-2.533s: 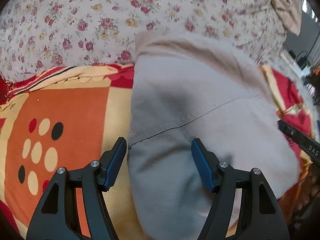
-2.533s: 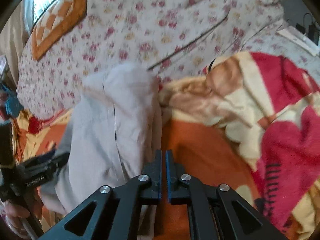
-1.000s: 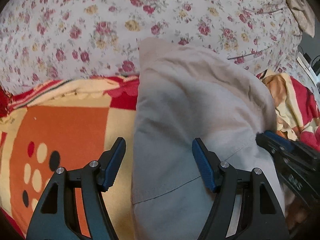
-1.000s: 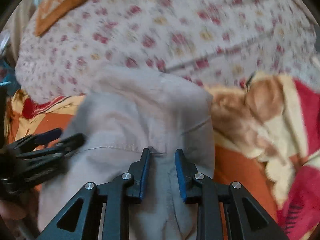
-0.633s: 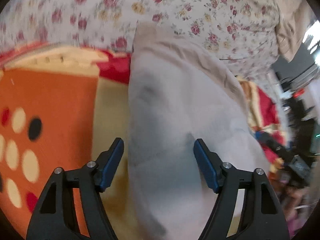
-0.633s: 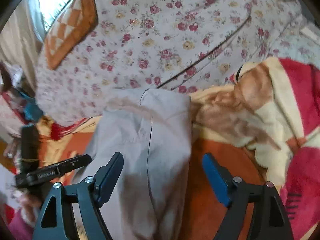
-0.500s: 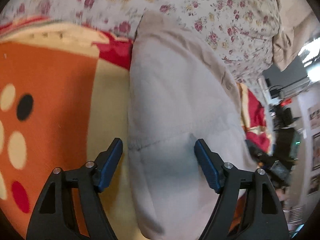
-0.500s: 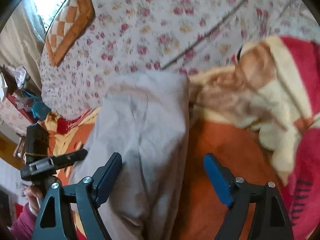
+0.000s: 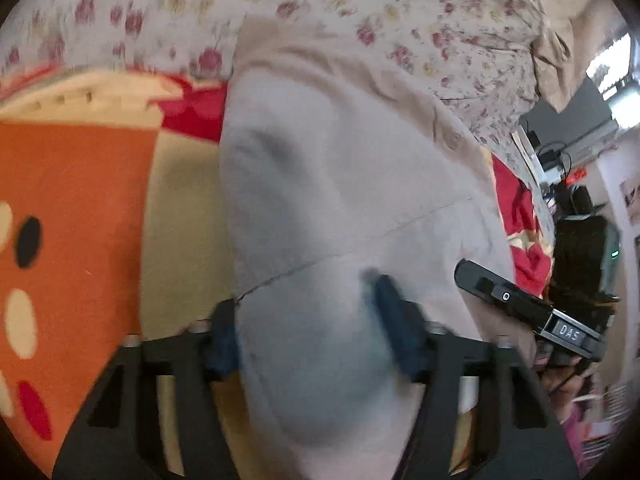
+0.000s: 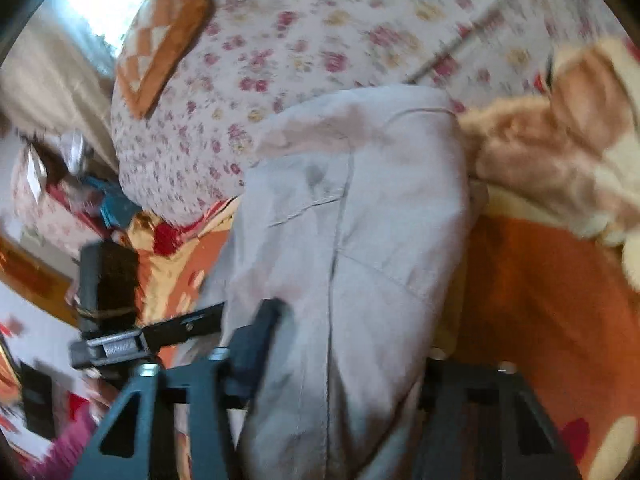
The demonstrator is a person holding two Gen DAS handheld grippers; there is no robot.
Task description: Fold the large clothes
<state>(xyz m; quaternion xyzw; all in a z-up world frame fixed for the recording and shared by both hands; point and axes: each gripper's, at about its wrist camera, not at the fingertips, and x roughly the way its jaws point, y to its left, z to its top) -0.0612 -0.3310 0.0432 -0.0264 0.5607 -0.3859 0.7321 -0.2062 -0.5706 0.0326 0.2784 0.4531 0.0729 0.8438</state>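
A folded pale grey-beige garment lies lengthwise on an orange, red and cream blanket. It also shows in the right wrist view. My left gripper is open, its blue pads astride the garment's near left part. My right gripper is open wide over the garment's near end; its right finger is hidden behind the cloth. The right gripper's body shows at the right of the left wrist view, and the left gripper's body at the left of the right wrist view.
A floral quilt is piled behind the garment, with an orange checked cushion on it. A bunched cream and red blanket fold lies to the right. Room clutter stands beyond the bed on the far right.
The right gripper opened from shut and came over the garment's near end. Both grippers have moved lower and closer to the cloth. The garment lies much the same.
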